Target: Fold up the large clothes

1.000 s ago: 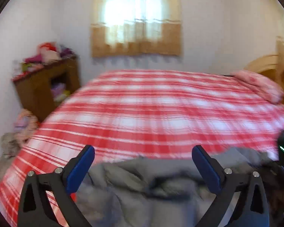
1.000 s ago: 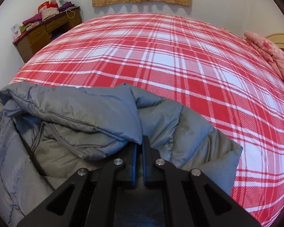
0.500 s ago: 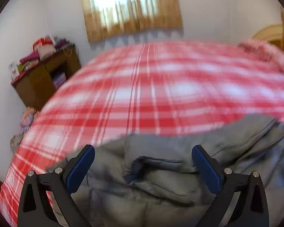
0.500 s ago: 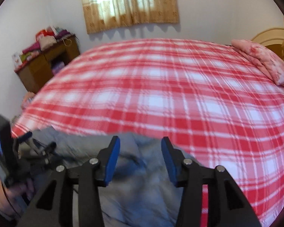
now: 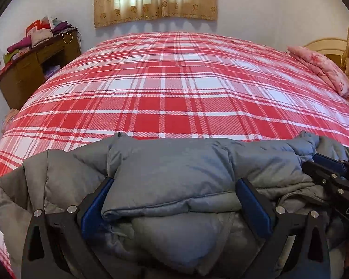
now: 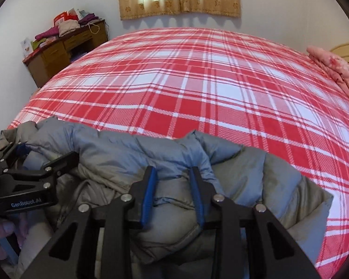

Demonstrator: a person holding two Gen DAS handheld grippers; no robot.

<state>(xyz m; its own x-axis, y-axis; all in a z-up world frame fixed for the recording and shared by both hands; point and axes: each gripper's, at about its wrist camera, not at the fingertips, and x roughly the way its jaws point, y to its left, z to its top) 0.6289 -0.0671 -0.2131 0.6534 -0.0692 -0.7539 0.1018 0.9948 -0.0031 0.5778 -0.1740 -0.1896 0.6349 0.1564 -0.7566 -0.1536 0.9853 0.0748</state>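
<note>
1. Bed (image 5: 174,88): a grey puffer jacket (image 5: 169,169) lies bunched at the near edge.
2. Jacket: likely light, soft, slippery; best gripped at seams or hem.
3. Left gripper (image 5: 174,200): spread wide around a padded fold.
4. Right gripper (image 6: 172,193): jaws apart, straddling a ridge, not pinching.

Jacket lying at near edge of bed.
Jacket (image 5: 174,174) is sitting on the bed (image 5: 174,88); pillow (image 5: 321,69) is resting at the far right by the headboard (image 5: 325,46); desk (image 5: 35,67) is standing left, curtain (image 5: 156,0) hanging behind the bed.
</note>
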